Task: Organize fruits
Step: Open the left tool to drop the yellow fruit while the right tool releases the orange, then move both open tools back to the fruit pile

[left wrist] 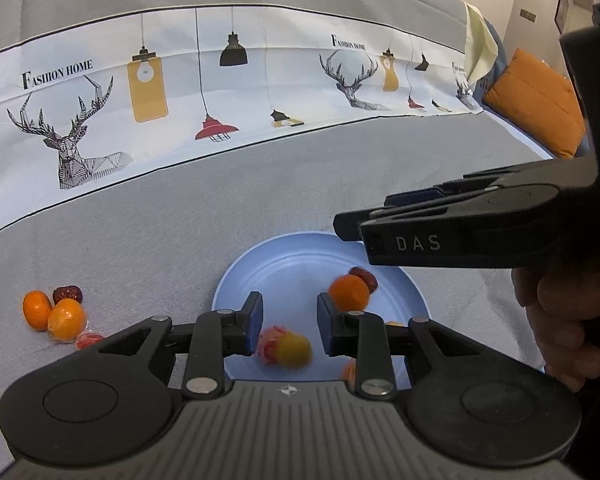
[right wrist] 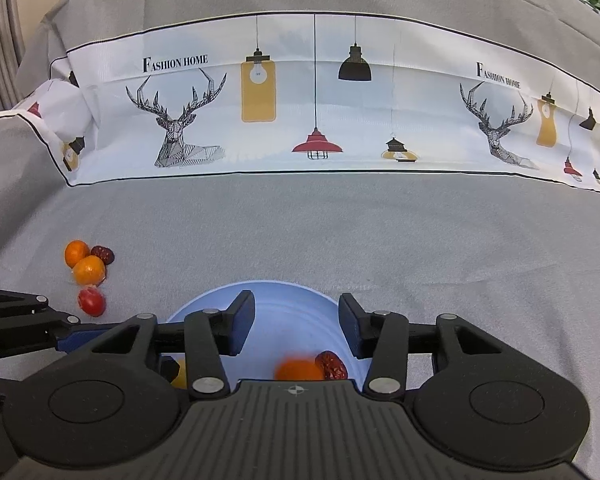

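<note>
A light blue plate (left wrist: 296, 256) lies on the grey cloth; it also shows in the right wrist view (right wrist: 284, 300). On it are an orange fruit (left wrist: 348, 292), a dark red date (left wrist: 365, 276), and a blurred yellow fruit (left wrist: 294, 350) beside a red one (left wrist: 269, 342). My left gripper (left wrist: 290, 316) is open and empty above the plate. My right gripper (right wrist: 296, 322) is open and empty over the plate, above an orange fruit (right wrist: 298, 370) and a date (right wrist: 332, 365). Left of the plate lie two orange fruits (right wrist: 89, 271), a date (right wrist: 103, 254) and a red fruit (right wrist: 91, 301).
A white printed band with deer and lamps (right wrist: 300, 100) runs across the cloth beyond the plate. An orange cushion (left wrist: 536, 100) lies at the far right. The right gripper's body (left wrist: 460, 224) hangs over the plate's right side in the left wrist view.
</note>
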`<state>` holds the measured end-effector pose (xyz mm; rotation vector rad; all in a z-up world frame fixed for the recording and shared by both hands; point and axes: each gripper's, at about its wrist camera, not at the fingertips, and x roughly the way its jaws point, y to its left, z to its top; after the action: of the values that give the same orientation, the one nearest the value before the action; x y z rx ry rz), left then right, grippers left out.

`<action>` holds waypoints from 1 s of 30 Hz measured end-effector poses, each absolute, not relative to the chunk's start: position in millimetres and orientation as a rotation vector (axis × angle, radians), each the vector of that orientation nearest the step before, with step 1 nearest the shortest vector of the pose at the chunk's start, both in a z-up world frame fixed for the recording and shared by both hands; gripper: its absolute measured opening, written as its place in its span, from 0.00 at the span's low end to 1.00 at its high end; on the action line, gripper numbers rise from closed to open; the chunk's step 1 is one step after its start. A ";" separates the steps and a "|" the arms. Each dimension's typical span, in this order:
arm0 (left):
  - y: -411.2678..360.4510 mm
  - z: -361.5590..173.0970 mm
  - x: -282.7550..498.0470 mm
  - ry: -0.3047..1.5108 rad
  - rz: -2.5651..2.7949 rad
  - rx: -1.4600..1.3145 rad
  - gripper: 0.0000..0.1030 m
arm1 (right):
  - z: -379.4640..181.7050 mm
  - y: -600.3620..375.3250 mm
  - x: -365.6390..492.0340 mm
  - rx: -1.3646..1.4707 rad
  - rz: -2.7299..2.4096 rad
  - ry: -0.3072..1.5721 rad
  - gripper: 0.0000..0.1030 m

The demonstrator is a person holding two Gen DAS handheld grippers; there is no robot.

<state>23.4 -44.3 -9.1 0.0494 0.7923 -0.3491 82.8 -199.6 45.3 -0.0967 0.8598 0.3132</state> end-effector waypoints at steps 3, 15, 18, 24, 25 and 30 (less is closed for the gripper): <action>-44.2 -9.1 23.3 0.791 -0.346 0.052 0.32 | 45.8 -200.0 83.2 -0.096 0.311 0.860 0.49; -42.8 -7.7 22.1 0.787 -0.331 0.054 0.32 | 45.3 -200.0 82.7 -0.096 0.312 0.859 0.49; -42.3 -8.0 22.9 0.787 -0.327 0.056 0.32 | 45.0 -199.9 82.6 -0.095 0.312 0.858 0.49; -38.5 -8.5 25.5 0.793 -0.297 0.057 0.32 | 47.4 -200.6 84.7 -0.092 0.310 0.852 0.49; -36.6 -7.9 26.3 0.794 -0.288 0.054 0.32 | 47.9 -200.9 84.8 -0.091 0.309 0.848 0.49; -19.3 0.6 30.6 0.767 -0.222 0.015 0.25 | 53.8 -202.5 84.4 -0.076 0.303 0.808 0.48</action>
<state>30.6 -19.3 0.6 0.0148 0.7668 -0.2220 84.4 -202.5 53.8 -0.0760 0.8075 0.3027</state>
